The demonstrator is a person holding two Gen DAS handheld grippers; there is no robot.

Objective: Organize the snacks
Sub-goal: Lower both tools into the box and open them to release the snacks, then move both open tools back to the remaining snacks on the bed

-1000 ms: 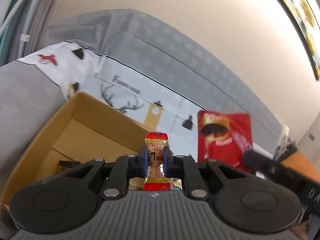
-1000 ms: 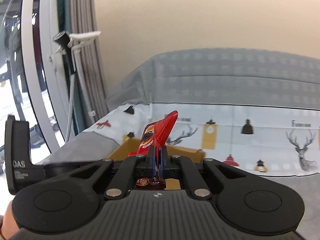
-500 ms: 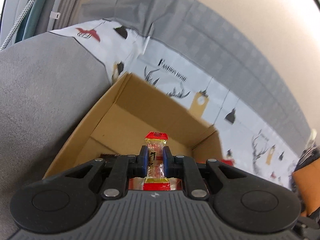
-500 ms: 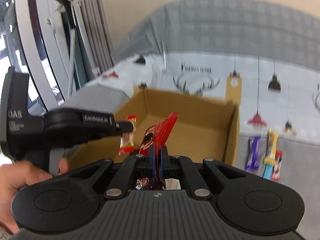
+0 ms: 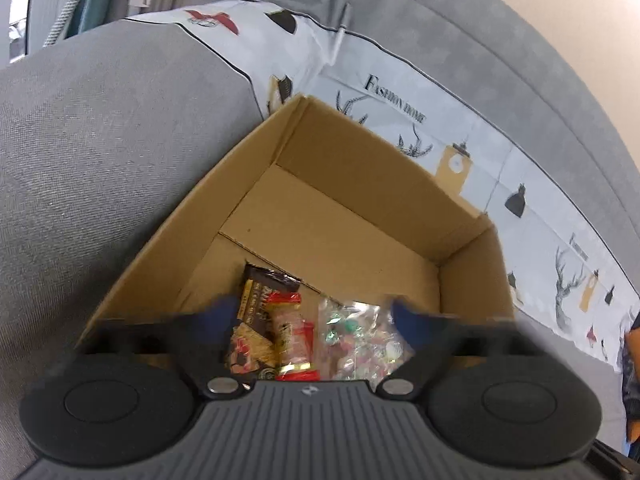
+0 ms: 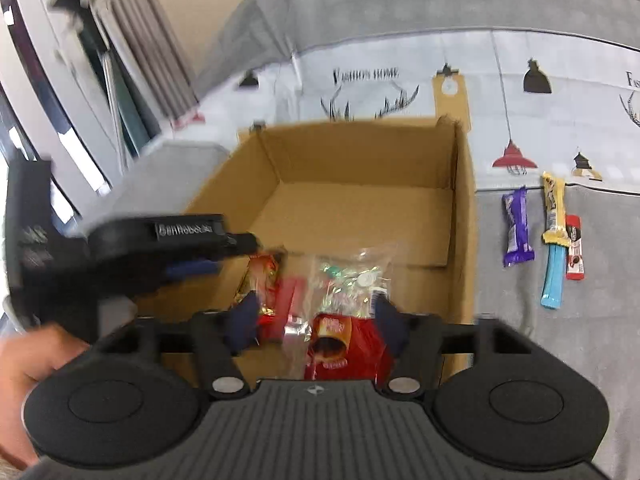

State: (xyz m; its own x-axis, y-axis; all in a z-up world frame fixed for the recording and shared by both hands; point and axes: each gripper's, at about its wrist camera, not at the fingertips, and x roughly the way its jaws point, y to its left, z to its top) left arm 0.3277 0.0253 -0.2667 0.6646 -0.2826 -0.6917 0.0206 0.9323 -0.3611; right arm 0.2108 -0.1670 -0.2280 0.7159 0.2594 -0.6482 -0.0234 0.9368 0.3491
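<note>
Letting go of two snacks over the near end of the cardboard box (image 5: 360, 168), standing on the sofa seat just beside the grey armrest (image 5: 100, 140) on the left

Spreading the jaws of the left gripper (image 5: 312, 312) wide, having just been opening them, with the pads pressing on nothing. Leaving the red-and-yellow wrapped candy (image 5: 290, 332) loose between them, low in the box, next to a dark chocolate packet (image 5: 256, 300) and a clear bag of mixed sweets (image 5: 356, 332)

Spreading the jaws of the right gripper (image 6: 314, 312) wide too, having just been opening them. Leaving the red coffee sachet (image 6: 344, 344) free between them, close to the near wall. Not telling, through the blur, whether either snack is falling or already lying

Doing it well, by judgement: keeping both pairs of jaws wide until the wrappers are settling, then lifting straight up before swinging aside, so as not to be snagging foil on a pad

Minding the near wall, just under both grippers, and the two grippers working close side by side. Finding open room over the bare far half of the box floor. Clearing the right wall when reaching for the purple bar (image 6: 516, 232), the yellow-and-blue stick (image 6: 554, 240) and the small red-and-white bar (image 6: 575, 252), lying on the seat to the right, apart from the box
</note>
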